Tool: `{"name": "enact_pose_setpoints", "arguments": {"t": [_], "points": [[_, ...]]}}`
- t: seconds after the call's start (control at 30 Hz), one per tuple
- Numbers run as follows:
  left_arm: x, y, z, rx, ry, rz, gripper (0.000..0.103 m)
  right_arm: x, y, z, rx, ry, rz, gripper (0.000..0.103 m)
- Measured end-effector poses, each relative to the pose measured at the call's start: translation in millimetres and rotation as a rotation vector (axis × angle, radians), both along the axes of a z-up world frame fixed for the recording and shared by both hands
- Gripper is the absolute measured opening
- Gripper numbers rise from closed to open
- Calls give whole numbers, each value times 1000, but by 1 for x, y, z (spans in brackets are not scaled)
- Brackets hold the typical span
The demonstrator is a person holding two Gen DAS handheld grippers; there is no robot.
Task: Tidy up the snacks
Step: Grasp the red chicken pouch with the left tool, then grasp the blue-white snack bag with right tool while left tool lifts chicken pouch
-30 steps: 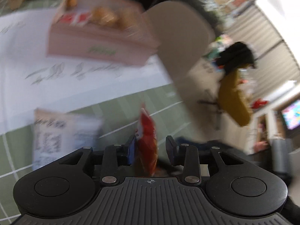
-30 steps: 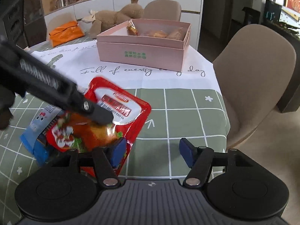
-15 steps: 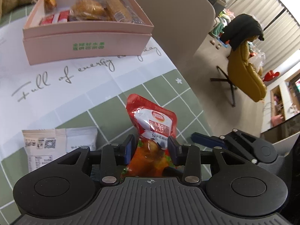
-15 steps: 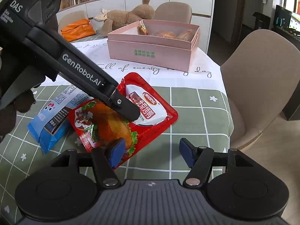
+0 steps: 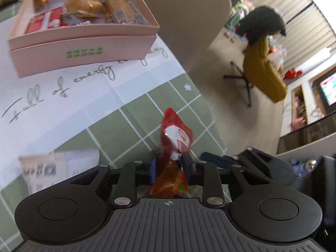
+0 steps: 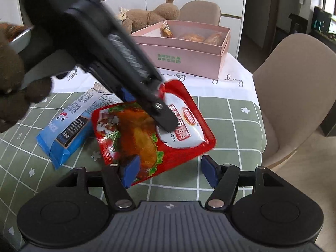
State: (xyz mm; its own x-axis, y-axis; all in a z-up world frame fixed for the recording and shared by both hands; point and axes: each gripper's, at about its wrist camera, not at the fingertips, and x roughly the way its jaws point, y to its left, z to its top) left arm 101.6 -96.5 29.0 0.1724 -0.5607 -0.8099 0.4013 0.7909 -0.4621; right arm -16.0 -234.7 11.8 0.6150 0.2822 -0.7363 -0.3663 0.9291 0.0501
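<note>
Pinching the glossy red plastic snack pouch [image 6: 153,134] just off the green-checked counter [image 6: 235,126], the left gripper [image 5: 169,168], jaws just closing, leaves boxing it undone, the part-filled pink cardboard box [image 6: 189,48] beyond, while the right gripper [image 6: 169,171] hovers open-jawed and the blue-and-white wrapped snack packet [image 6: 67,126] lies unsorted.

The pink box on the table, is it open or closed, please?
Open: the pink box has no lid on top, and wrapped snacks show inside it.

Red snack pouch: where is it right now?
Red snack pouch sits clamped in the left gripper, just off the green checked tablecloth, right of the blue packet.
</note>
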Motion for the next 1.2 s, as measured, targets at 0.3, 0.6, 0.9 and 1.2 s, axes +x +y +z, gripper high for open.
{"name": "enact_pose_setpoints", "arguments": {"t": [0.3, 0.6, 0.9, 1.2], "points": [[-37, 46, 18, -97, 23, 58, 33, -3, 14, -1, 56, 5, 89, 72], [-31, 38, -9, 51, 1, 58, 37, -13, 42, -1, 14, -11, 235, 74], [-39, 47, -7, 5, 40, 108, 32, -16, 41, 1, 56, 3, 224, 74], [-90, 113, 25, -18, -72, 318, 27, -14, 75, 19, 86, -30, 347, 74]]}}
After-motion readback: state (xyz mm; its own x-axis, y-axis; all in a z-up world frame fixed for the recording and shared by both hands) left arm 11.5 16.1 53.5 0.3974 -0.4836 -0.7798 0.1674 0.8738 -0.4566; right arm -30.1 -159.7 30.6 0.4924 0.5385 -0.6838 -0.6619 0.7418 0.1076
